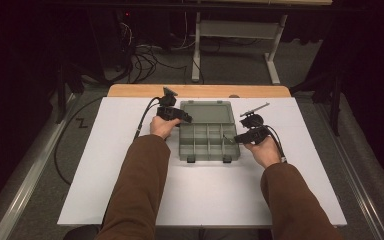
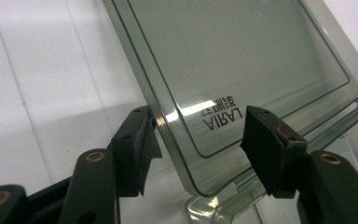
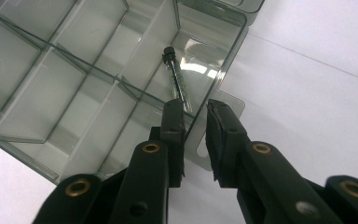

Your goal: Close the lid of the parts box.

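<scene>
We hold both grippers at a clear grey compartment box (image 1: 209,136) that sits near the middle of the white table (image 1: 105,165), its lid (image 1: 206,112) swung open toward the far edge and its two dark latches on the near side. Our left gripper (image 1: 180,118) reaches in from the left at the corner where lid and tray meet. In the left gripper view the lid (image 2: 233,60) stands tilted between the two black jaws, its rounded corner and the mirrored printed lettering lying in the gap; the left jaw touches the lid's edge, while the right jaw stands apart from the pane, so this gripper (image 2: 198,133) is released, with the lid between its pads but not pinched. Our right gripper (image 1: 242,137) rests at the box's right wall, in the hand on that side. In the right gripper view its jaws stand narrowly apart, straddling the box's clear wall (image 3: 214,79) close to the corner tab; whether the pads of this gripper (image 3: 195,112) actually press on the wall we cannot tell. Just past those tips a slim black-capped pin (image 3: 176,79) lies inside the end compartment (image 3: 200,60), leaning along the divider. The neighbouring compartments (image 3: 32,70) look bare.
</scene>
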### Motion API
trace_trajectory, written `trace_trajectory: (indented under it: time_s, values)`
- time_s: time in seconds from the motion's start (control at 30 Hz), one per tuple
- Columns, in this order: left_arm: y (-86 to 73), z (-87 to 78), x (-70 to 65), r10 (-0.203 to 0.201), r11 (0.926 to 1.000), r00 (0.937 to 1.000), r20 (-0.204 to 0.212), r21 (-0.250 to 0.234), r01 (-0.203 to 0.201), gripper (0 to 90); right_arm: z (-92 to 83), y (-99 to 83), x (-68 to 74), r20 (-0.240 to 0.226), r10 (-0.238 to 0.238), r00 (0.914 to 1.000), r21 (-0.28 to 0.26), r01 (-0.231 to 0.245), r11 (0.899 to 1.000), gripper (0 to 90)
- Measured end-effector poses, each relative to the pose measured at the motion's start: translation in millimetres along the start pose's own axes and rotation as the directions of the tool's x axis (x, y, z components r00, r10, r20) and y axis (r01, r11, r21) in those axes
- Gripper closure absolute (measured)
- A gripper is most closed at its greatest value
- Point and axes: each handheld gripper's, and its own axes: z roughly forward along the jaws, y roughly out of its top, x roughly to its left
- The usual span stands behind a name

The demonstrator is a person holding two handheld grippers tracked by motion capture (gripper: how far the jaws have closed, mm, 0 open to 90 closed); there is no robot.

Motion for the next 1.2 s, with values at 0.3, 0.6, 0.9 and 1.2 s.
trace_trajectory:
  time_s: [0.3,0.6,0.9,1.2]
  values:
    - [1.1,-7.8,-5.3,0.031,0.9991,0.9993,-0.020,-0.030,-0.031,47.4,0.0,1.0,1.4,0.009,0.001,1.0000,0.008,-0.001,1.000,78.2]
    - [1.7,-16.7,-11.7,0.066,0.9957,0.9974,-0.030,-0.063,-0.068,47.8,-0.2,2.6,2.3,0.013,0.008,0.9999,0.021,-0.009,1.000,78.4]
    - [2.1,-26.7,-18.1,0.102,0.9901,0.9943,-0.031,-0.095,-0.104,48.4,-0.3,5.0,3.4,0.020,0.008,0.9998,0.038,-0.009,0.999,78.5]
    - [0.0,-34.1,-27.4,0.174,0.9777,0.9817,-0.077,-0.105,-0.182,51.1,-0.3,5.2,3.7,0.022,0.009,0.9997,0.041,-0.009,0.999,78.6]
